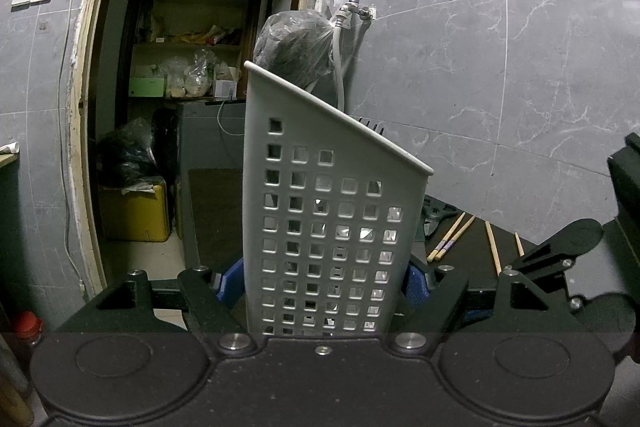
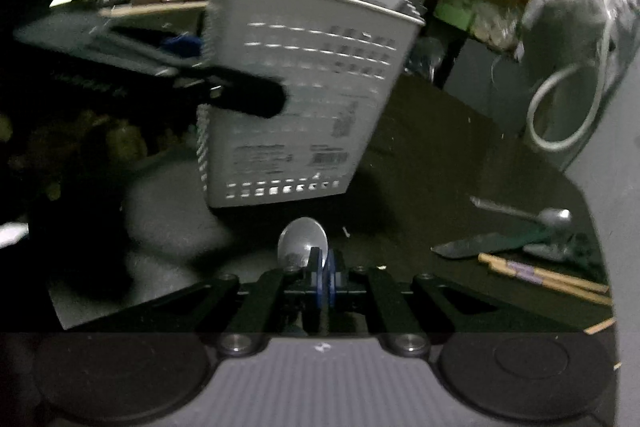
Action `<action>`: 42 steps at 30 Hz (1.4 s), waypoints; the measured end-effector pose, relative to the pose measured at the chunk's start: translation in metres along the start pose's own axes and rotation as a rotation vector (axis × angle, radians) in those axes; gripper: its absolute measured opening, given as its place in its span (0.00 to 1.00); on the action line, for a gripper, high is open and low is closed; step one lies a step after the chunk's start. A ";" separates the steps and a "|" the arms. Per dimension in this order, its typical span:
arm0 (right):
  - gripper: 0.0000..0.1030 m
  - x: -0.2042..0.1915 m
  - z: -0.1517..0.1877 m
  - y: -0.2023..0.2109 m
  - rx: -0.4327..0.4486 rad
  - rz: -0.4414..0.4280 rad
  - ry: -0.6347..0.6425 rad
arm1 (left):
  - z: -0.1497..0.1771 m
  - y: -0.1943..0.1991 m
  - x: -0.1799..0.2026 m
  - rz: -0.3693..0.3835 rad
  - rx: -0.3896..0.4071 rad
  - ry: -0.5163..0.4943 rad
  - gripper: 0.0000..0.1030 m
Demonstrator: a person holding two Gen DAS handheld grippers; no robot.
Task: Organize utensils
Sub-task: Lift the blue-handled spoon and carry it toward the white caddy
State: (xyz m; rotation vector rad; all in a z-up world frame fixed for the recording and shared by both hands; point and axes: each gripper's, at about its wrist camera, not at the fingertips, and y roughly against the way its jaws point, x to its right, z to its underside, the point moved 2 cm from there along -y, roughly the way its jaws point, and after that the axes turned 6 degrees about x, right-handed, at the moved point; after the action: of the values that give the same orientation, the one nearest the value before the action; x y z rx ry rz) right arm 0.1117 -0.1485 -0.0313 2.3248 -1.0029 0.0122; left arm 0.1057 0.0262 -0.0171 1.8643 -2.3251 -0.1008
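Note:
My left gripper (image 1: 324, 285) is shut on a white perforated utensil holder (image 1: 328, 211), its blue pads pressed to both sides. In the right wrist view the holder (image 2: 296, 87) hangs tilted above the dark table, with the left gripper's black finger across its side. My right gripper (image 2: 322, 279) is shut on a metal spoon (image 2: 302, 241), whose bowl sticks out forward below the holder. Wooden chopsticks (image 1: 450, 239) lie on the table to the right; they also show in the right wrist view (image 2: 544, 277).
A second spoon (image 2: 528, 215), a dark knife (image 2: 480, 245) and scissors (image 1: 438, 215) lie on the dark table (image 2: 420, 167). A grey tiled wall with a tap and hose (image 1: 348, 11) stands behind. An open doorway with shelves (image 1: 192, 47) is at left.

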 end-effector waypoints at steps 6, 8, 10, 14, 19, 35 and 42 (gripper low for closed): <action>0.22 0.044 0.000 0.000 0.031 -0.095 -0.243 | 0.000 0.000 0.000 0.001 0.000 0.000 0.75; 0.34 0.064 0.002 -0.003 0.044 -0.154 -0.343 | 0.000 0.000 0.000 0.000 0.000 0.000 0.75; 0.42 0.079 0.004 -0.006 0.054 -0.216 -0.414 | 0.000 0.000 0.000 0.000 -0.001 -0.001 0.75; 0.55 0.096 0.007 -0.013 0.050 -0.305 -0.439 | 0.000 0.000 0.000 0.000 -0.001 0.000 0.75; 0.55 0.095 0.003 -0.021 0.032 -0.350 -0.282 | 0.000 -0.002 0.000 -0.004 -0.005 -0.003 0.75; 0.01 0.044 -0.003 -0.017 0.052 -0.309 -0.025 | 0.000 -0.008 0.002 -0.006 -0.014 0.000 0.75; 0.11 0.051 -0.007 -0.021 0.010 -0.295 -0.138 | 0.000 -0.008 0.002 -0.008 -0.014 0.003 0.75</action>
State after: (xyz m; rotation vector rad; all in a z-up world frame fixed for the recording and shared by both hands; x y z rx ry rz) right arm 0.1637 -0.1672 -0.0244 2.4883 -0.7144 -0.2643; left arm 0.1129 0.0229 -0.0182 1.8661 -2.3094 -0.1145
